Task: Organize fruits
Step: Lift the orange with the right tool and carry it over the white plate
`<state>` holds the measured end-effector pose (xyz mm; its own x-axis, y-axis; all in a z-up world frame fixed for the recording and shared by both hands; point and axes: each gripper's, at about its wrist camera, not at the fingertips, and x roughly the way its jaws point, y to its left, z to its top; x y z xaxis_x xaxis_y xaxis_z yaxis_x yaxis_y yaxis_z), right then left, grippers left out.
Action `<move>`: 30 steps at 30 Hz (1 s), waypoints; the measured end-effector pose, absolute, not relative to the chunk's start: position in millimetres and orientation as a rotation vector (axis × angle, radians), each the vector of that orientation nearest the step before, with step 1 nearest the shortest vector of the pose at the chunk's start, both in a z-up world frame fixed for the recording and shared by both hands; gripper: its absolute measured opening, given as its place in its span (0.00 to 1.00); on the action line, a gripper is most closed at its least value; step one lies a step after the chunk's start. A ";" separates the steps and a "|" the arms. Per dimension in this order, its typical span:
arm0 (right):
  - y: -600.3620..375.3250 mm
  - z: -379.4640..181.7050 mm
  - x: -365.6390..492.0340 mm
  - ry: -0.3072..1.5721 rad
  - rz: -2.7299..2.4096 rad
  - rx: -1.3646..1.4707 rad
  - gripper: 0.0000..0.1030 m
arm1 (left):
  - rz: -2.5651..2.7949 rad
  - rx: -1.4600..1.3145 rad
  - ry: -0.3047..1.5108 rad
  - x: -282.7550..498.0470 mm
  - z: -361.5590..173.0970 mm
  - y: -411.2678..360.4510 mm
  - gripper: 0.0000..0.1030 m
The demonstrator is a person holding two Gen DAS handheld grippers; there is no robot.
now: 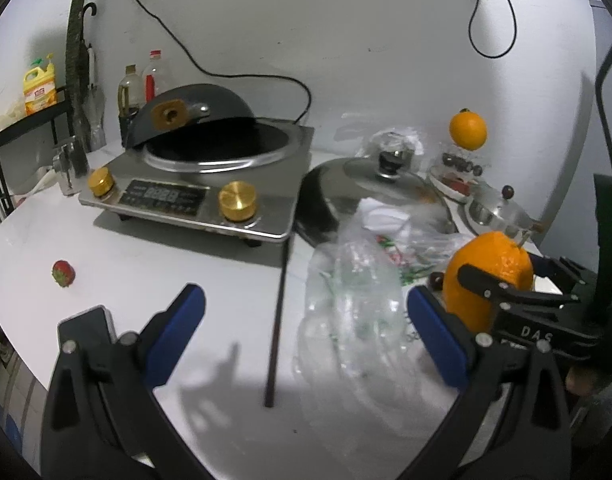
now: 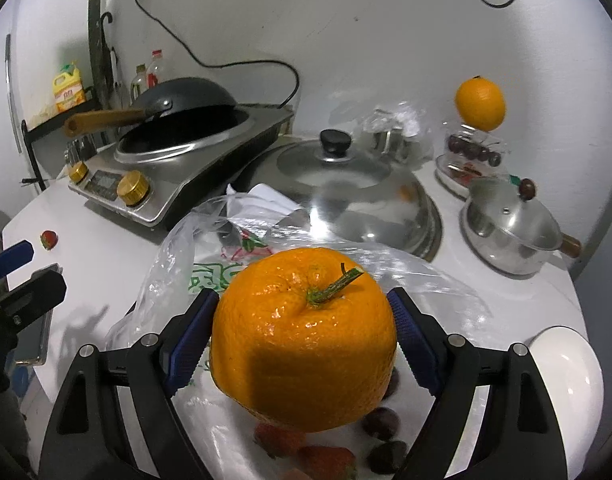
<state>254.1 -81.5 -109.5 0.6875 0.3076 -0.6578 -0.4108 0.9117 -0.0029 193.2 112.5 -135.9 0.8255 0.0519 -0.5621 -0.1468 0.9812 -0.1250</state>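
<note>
My right gripper (image 2: 302,336) is shut on a big orange (image 2: 304,340) with a green stem, held above a clear plastic bag (image 2: 210,236). The same orange (image 1: 486,276) shows in the left wrist view at the right. Strawberries (image 2: 326,460) and dark cherries (image 2: 380,422) lie under it. My left gripper (image 1: 306,328) is open and empty over the white table, with the bag (image 1: 354,300) near its right finger. A lone strawberry (image 1: 63,273) lies at the left. A second orange (image 2: 480,103) sits atop a box of cherries (image 2: 472,150) at the back right.
An induction cooker (image 1: 194,184) with a black wok stands at the back left. A steel lid (image 2: 346,196) and a small steel pot (image 2: 510,232) are at the back right. A white bowl (image 2: 566,376) is near right. A dark stick (image 1: 278,320) and a phone (image 2: 30,340) lie on the table.
</note>
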 end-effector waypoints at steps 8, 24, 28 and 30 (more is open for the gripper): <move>-117.5 -93.5 241.1 0.677 0.370 -0.127 0.85 | 0.071 -0.146 0.583 189.2 -128.0 79.1 0.99; -217.2 -75.2 233.7 0.644 0.254 -0.084 0.85 | 0.001 -0.107 0.611 212.1 -126.8 7.6 0.99; -233.2 -73.4 231.3 0.642 0.242 -0.080 0.85 | -0.008 -0.104 0.616 218.6 -127.9 -3.0 0.99; -242.1 -71.0 231.3 0.636 0.238 -0.077 0.85 | -0.013 -0.084 0.612 220.6 -127.4 -10.1 0.99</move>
